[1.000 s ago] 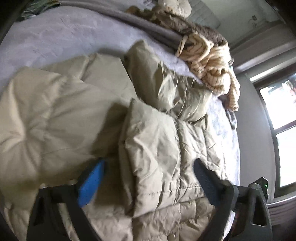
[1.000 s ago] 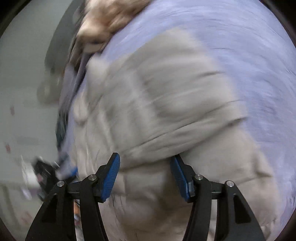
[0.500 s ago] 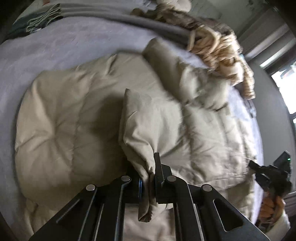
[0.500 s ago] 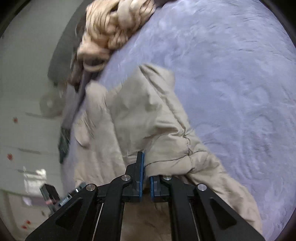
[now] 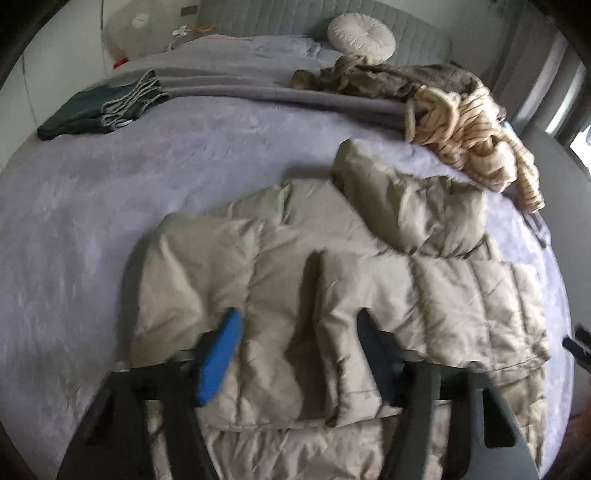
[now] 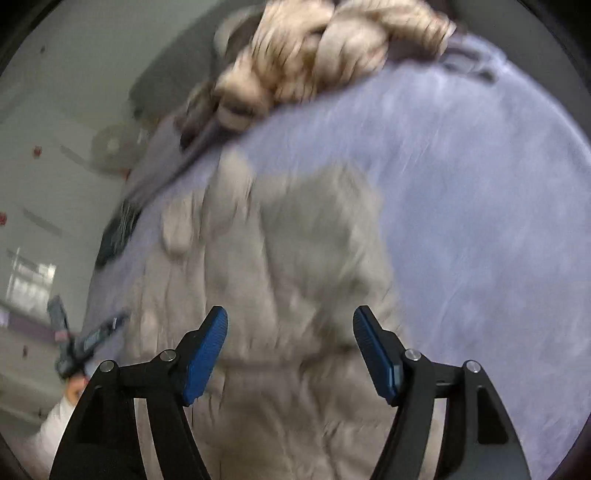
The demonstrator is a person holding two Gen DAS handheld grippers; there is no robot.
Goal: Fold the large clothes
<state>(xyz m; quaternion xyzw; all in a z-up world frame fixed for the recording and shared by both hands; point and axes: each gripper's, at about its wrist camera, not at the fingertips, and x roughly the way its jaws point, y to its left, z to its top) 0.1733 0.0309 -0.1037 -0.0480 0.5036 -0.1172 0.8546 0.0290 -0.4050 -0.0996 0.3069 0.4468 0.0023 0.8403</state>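
The left gripper point(image 5: 299, 347) hangs over the beige puffer jacket point(image 5: 369, 266) with its jaws opening and nothing pinched between them, and the right gripper point(image 6: 290, 347) is likewise spreading above the same jacket, free of cloth, probably because a fold has just been laid. The jacket lies partly folded on the lavender bedspread point(image 5: 147, 177). The left view alone shows the folded dark garment point(image 5: 96, 110) and round cushion point(image 5: 362, 35); the blurred right view shows the other gripper, hand-held, at its left edge.

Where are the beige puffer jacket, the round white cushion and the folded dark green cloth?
beige puffer jacket point(image 5: 436, 295), left wrist view, quilted body panel.
round white cushion point(image 5: 361, 36), left wrist view, its centre.
folded dark green cloth point(image 5: 79, 114), left wrist view, top face.
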